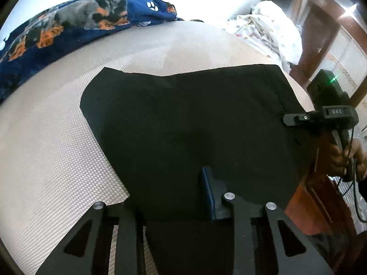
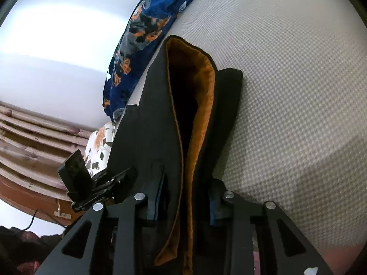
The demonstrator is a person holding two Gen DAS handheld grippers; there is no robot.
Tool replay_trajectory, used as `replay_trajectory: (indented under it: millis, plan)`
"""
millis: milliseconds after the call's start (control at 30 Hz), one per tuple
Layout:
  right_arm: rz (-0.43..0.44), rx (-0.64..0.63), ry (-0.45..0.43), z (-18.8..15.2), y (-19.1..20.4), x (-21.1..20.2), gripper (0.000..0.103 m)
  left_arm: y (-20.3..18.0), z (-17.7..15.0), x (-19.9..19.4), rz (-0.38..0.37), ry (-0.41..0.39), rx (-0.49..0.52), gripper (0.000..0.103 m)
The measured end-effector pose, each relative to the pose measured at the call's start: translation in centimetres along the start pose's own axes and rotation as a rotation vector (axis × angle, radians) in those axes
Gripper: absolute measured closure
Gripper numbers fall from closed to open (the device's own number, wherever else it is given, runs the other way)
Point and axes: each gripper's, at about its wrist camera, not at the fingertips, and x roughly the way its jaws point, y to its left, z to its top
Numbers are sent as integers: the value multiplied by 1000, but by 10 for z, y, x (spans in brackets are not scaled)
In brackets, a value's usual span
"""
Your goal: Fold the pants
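Observation:
The black pants (image 1: 183, 119) lie on a beige textured bed surface (image 1: 57, 149). In the right wrist view the pants (image 2: 146, 119) show an orange inner lining (image 2: 201, 105) at the open waistband. My left gripper (image 1: 174, 194) is shut on the near edge of the pants; only its right finger (image 1: 209, 194) shows, the other is under the cloth. My right gripper (image 2: 183, 199) is shut on the waistband edge, with cloth between both fingers. The right gripper also shows in the left wrist view (image 1: 296, 118) at the pants' right edge. The left gripper shows in the right wrist view (image 2: 103, 183).
A navy blanket with a dog print (image 1: 68, 27) lies along the far side of the bed. White patterned bedding (image 1: 270, 29) is piled at the far right. A brown wooden frame (image 1: 314, 197) borders the bed's right edge.

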Motion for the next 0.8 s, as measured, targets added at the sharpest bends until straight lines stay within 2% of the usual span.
replay_trajectory:
  millis: [100, 367, 600, 667, 733, 767, 800]
  plan:
    - [18, 14, 0, -6, 0, 1, 75, 1, -4, -9, 35, -12, 34, 74]
    - [39, 43, -6, -8, 2, 7, 76, 3, -8, -18, 77, -26, 47, 76]
    - [-11, 5, 15, 0, 10, 16, 75, 9, -12, -15, 74, -12, 36, 76]
    - [-21, -8, 20, 1, 13, 18, 72, 9, -11, -14, 77, -8, 47, 76]
    - [-36, -20, 23, 3, 14, 19, 70, 10, -11, -12, 79, -2, 52, 73]
    - [-43, -31, 25, 4, 15, 21, 69, 12, -11, -11, 77, 0, 47, 68]
    - [-50, -41, 28, 5, 17, 22, 69, 15, -10, -9, 68, 6, 35, 58]
